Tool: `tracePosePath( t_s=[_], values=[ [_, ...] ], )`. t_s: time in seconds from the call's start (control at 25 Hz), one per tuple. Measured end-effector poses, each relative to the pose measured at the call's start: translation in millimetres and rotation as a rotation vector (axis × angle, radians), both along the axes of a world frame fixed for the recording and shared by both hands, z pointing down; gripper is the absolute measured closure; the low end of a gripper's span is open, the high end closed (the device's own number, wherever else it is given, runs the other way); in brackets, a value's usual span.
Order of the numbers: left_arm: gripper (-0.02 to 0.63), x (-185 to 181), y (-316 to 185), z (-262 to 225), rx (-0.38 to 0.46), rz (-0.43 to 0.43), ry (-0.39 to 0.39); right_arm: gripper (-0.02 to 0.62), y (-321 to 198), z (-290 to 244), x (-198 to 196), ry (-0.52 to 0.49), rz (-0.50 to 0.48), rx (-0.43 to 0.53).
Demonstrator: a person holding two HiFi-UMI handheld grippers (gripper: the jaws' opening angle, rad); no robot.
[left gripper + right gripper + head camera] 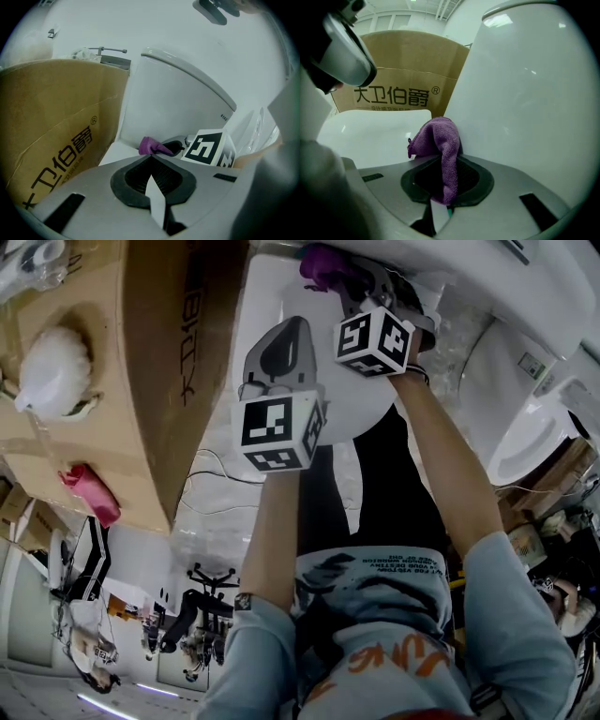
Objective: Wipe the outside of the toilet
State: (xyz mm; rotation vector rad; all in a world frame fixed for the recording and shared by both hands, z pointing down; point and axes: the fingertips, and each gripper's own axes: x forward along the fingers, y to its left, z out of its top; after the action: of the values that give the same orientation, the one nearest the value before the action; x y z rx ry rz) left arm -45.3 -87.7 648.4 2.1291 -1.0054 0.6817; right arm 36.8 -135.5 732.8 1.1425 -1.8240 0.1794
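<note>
The white toilet [281, 287] fills the top of the head view, with its lid closed and its tank [525, 93] rising behind. My right gripper [440, 161] is shut on a purple cloth [438, 138], which presses against the foot of the tank where it meets the lid [370, 133]. The same cloth [323, 263] shows at the head view's top edge, ahead of the right gripper [330, 279]. My left gripper [286, 329] hovers over the lid, shut with nothing in it, a little behind the cloth [152, 146]. Its jaws [150, 158] meet at the tip.
A tall cardboard box [159, 362] with printed characters stands close against the toilet's left side. On it lie a white brush [52, 371] and a pink object [89, 493]. More white toilets [525, 381] crowd the right. The person's legs and shirt fill the lower middle.
</note>
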Motion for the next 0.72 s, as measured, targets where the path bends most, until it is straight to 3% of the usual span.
tracePosePath(
  t_s=[0.72],
  values=[
    [0.581, 66.2, 32.2, -1.2, 0.001, 0.174, -0.007, 0.535, 64.8, 2.3, 84.5, 0.027, 0.14, -0.028]
  ],
)
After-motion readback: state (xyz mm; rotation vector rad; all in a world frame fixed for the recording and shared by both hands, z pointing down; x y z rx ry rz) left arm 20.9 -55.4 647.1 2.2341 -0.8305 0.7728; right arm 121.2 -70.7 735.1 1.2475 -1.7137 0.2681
